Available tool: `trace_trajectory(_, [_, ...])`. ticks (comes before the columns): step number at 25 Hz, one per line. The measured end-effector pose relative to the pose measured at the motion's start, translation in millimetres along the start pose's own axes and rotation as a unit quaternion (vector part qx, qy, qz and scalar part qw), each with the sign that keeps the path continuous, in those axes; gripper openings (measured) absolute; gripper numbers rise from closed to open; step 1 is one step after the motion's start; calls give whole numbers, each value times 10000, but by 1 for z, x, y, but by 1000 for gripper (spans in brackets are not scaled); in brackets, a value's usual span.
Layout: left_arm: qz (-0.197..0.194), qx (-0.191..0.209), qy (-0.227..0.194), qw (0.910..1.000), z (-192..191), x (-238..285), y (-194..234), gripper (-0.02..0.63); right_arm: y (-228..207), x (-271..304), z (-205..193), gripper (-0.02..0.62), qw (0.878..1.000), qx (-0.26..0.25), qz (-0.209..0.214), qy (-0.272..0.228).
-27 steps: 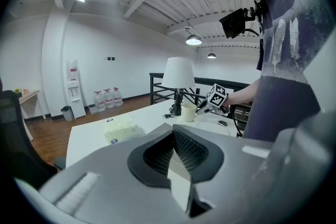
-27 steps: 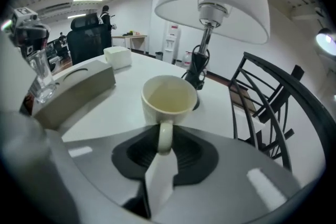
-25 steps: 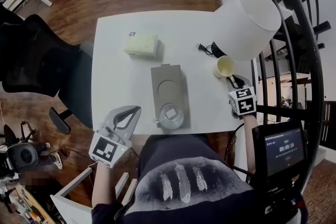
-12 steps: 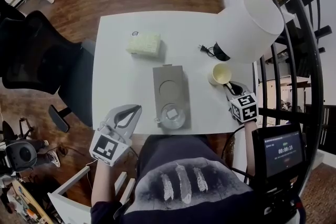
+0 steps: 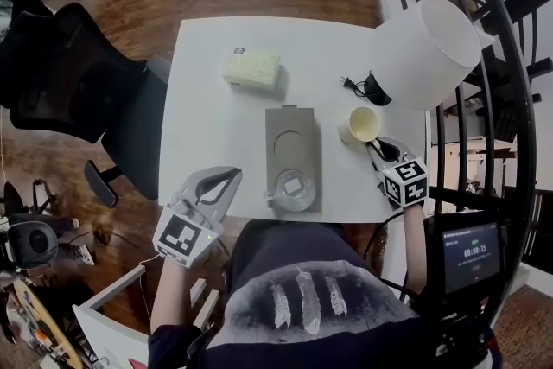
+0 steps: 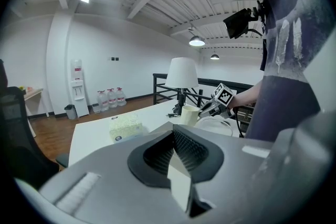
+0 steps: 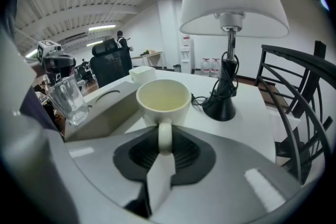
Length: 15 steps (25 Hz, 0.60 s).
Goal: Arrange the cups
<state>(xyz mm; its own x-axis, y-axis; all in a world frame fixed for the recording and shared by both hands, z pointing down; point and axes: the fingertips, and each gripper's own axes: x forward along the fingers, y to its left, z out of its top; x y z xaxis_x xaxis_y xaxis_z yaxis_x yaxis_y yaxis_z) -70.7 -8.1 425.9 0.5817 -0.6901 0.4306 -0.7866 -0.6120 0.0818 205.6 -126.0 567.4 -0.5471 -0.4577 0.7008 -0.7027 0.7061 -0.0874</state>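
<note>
Right gripper [image 5: 380, 149] is clamping its jaws on the handle [image 7: 165, 136] of the cream mug [image 5: 363, 124], with the handle running straight back between the two pads and the mug's open mouth facing up. Seen from the head view, the mug is sitting over the white table [image 5: 216, 125] at about 3 o'clock from the grey tray [image 5: 307, 153], just beside the tray's edge but apart from it (whether its base is resting on the tabletop or hanging slightly above it is not clear). A clear glass cup [image 5: 294, 190] is standing upright at the 6 o'clock end of the tray, while the round recess at the 12 o'clock end is lying bare. At roughly 1 o'clock from the mug, the lamp [image 5: 425, 52] is standing with its black base [image 5: 378, 88] and cord near the mug. A pale yellow pack [image 5: 252, 68] is lying at 11 o'clock from the tray, well apart from both cups. Left gripper [image 5: 226, 181] is hovering at the table's 7 o'clock corner, its jaws pressed together with nothing between them, near the glass cup but not touching it.
</note>
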Motion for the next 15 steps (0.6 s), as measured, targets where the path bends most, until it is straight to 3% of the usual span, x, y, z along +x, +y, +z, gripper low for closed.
trace_trajectory(6, [63, -94, -91, 9999, 1, -8, 2, 15, 8, -7, 31, 48, 9993, -22, 190, -310])
trace_trajectory(15, [199, -116, -112, 9997, -4, -18, 4, 15, 38, -28, 100, 48, 9922, -571, 705, -859])
